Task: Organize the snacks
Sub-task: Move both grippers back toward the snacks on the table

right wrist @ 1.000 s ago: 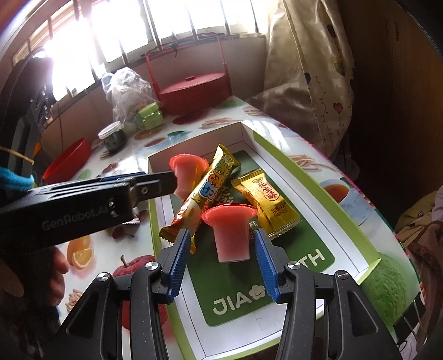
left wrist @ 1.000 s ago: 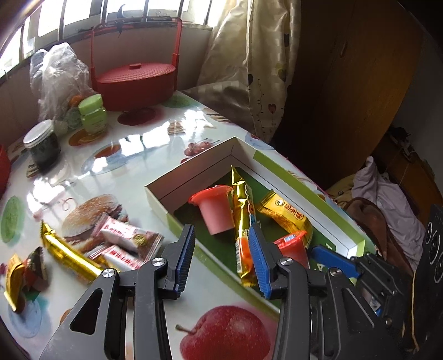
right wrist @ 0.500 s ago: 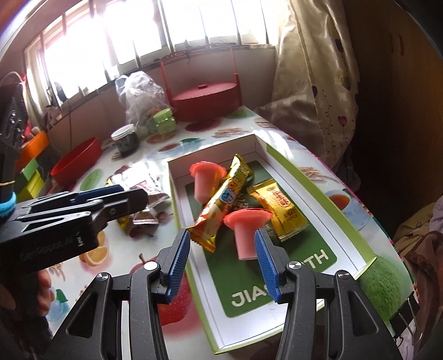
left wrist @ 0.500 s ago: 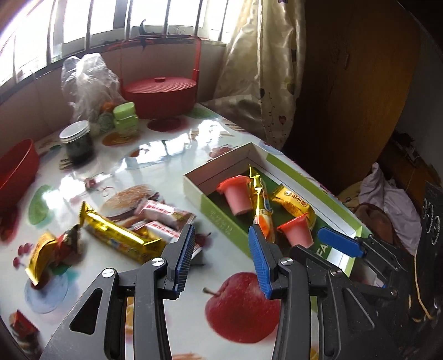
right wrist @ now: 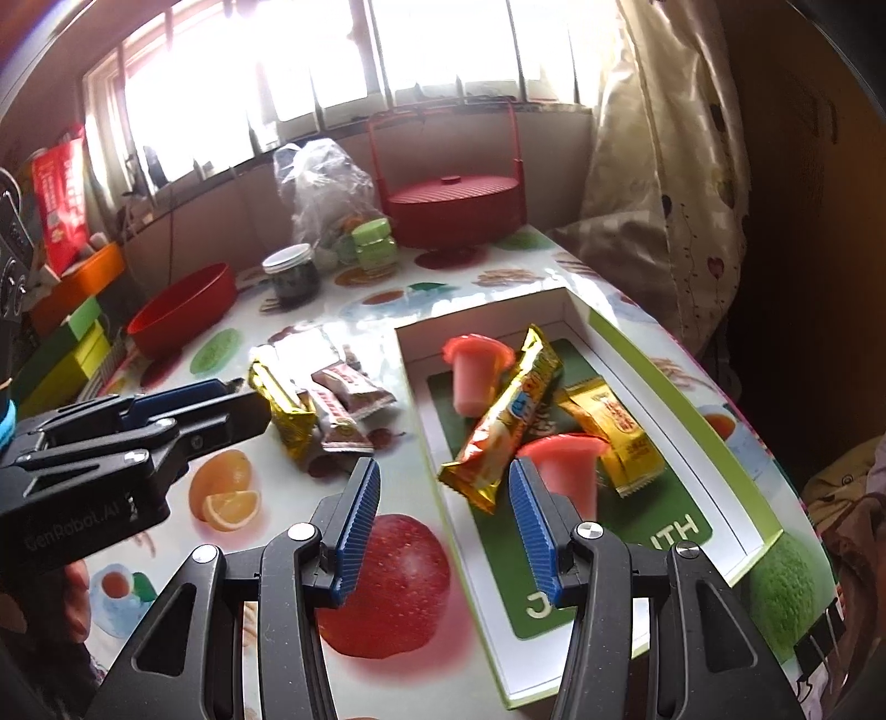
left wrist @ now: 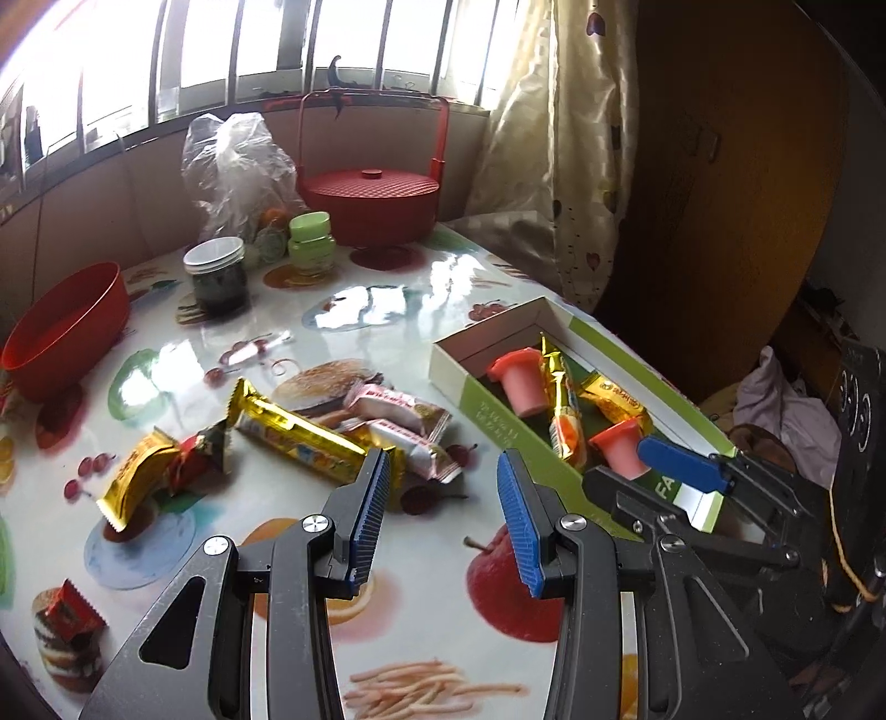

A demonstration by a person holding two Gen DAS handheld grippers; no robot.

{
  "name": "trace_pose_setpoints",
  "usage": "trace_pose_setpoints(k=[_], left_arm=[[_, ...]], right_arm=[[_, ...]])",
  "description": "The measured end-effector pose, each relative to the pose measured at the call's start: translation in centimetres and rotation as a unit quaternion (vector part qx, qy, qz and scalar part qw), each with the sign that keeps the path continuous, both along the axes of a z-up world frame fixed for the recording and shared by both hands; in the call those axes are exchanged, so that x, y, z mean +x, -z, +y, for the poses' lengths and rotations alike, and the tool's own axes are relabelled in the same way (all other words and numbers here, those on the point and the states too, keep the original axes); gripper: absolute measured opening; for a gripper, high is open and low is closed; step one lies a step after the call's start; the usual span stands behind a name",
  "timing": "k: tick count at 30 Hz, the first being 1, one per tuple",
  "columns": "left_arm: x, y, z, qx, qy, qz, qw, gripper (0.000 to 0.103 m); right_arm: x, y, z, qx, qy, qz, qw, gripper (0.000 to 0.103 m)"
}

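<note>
Hovering left gripper [left wrist: 443, 501] beside box [left wrist: 470, 396], jaws spread, empty. Right gripper [right wrist: 444, 512] at box edge, also spread, empty. Gold bar [left wrist: 302, 437] on table left of box: light, crinkly, slippery foil; pinch mid-length across width. Versus earlier frame: both grippers farther back from box.

You're in a home, prob. a dining corner by a window. Ahead of your left tongs, the table [left wrist: 387, 310] wears a glossy cloth printed w/ fruit, burgers, fries. Far ahead at its back edge: a red lidded carry-basket [left wrist: 370, 205], jars w/ a white lid [left wrist: 215, 274] and a green lid [left wrist: 311, 241], a plastic bag [left wrist: 238, 160]. Beyond those, a barred window [left wrist: 232, 50]; ahead to the right, a heart-print curtain [left wrist: 554, 138], then a dark wood door [left wrist: 720, 166]. Right of the tongs, crumpled laundry [left wrist: 786, 410] lies lower down.
</note>
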State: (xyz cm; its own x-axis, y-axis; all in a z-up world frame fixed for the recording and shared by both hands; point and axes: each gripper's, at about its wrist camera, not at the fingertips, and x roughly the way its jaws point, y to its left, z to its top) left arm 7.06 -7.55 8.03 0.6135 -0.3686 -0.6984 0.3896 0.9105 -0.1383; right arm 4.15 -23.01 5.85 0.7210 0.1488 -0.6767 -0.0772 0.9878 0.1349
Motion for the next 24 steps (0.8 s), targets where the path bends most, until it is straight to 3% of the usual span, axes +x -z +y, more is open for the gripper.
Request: trace_pose_setpoints(k=[10, 24], left_arm=[[-0.8, 0.3, 3.8, -0.011, -0.025, -0.002, 0.9996, 0.042], [-1.0, 1.2, 11.6, -0.003, -0.106, 0.002, 0.9943, 0.042]], right_arm=[[0.8, -0.1, 2.5, -0.009, -0.035, -0.003, 0.999, 0.048], [3.0, -0.2, 6.1, -0.027, -0.086, 0.000, 0.996, 0.048]])
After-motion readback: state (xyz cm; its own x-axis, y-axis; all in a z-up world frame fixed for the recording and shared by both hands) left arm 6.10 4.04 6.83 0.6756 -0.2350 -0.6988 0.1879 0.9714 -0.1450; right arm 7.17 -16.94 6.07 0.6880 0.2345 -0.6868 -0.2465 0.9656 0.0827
